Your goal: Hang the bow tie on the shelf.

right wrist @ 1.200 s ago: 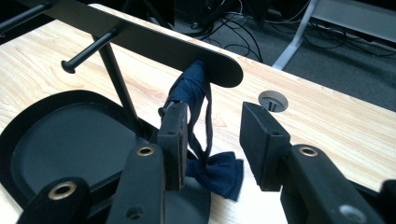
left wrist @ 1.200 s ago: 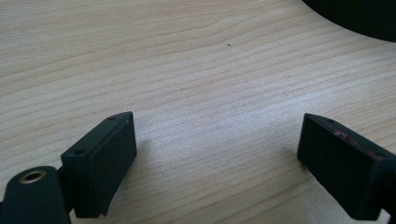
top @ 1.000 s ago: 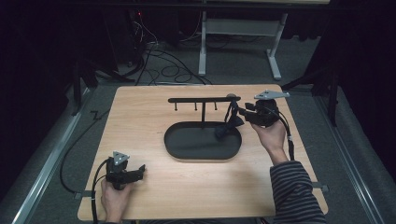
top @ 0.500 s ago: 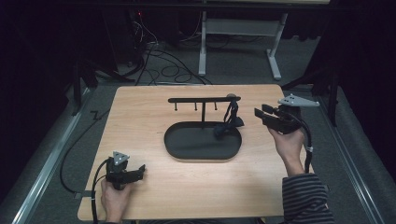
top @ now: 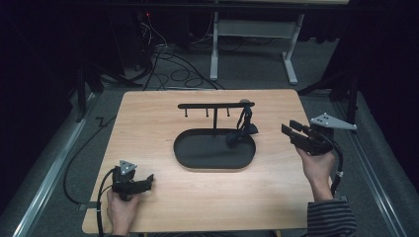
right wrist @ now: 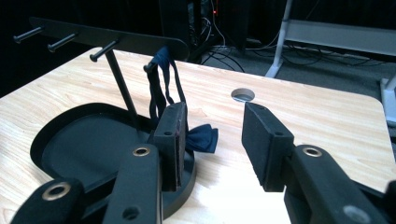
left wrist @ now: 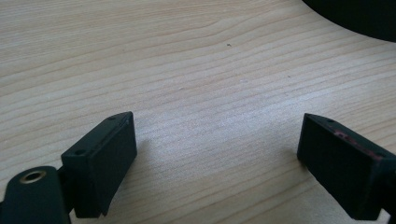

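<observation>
L gripper (top: 143, 182) is parked low on the table (top: 148, 123) near its front-left corner, jaws wide apart w/ nothing between. At centre, the bow tie (top: 239, 133) is hung by its strap from the rightmost peg of the rack (top: 216, 105), bow resting at the tray (top: 188, 160) rim. R gripper (top: 289, 129) is held off to the right, jaws apart & empty, just been opening. The withdrawal is best kept level, well apart from the strap, so nothing gets snagged.
</observation>
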The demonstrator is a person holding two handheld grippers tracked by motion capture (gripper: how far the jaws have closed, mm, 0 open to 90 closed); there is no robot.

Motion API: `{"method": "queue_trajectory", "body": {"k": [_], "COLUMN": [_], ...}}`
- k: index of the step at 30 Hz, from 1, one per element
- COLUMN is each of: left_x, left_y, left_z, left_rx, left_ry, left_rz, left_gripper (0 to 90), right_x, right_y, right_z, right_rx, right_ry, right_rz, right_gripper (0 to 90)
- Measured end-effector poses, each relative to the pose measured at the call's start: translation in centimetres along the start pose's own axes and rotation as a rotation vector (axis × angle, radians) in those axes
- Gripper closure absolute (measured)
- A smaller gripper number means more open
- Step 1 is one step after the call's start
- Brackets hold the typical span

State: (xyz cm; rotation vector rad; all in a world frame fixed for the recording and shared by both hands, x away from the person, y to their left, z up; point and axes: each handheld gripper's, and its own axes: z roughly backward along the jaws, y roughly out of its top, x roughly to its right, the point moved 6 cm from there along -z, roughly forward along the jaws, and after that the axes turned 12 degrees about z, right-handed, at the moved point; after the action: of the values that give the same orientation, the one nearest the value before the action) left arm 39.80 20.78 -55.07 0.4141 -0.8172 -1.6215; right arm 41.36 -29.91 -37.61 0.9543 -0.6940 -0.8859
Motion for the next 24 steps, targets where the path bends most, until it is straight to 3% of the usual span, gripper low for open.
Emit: {"method": "queue_trajectory", "body": {"k": [24], "left_x": [0.0], "left_y": [0.0], "left_z": [0.0], "left_rx": [0.0], "left_ry": [0.0], "left_rz": [0.0], "left_gripper": [12.2], "right_x": [0.3], "right_y": [-5.9], "right_z": [1.4], "right_rx": [-0.011], "right_ry": [-0.018], "right_rz": [-0.096], "right_gripper": [61.4]}}
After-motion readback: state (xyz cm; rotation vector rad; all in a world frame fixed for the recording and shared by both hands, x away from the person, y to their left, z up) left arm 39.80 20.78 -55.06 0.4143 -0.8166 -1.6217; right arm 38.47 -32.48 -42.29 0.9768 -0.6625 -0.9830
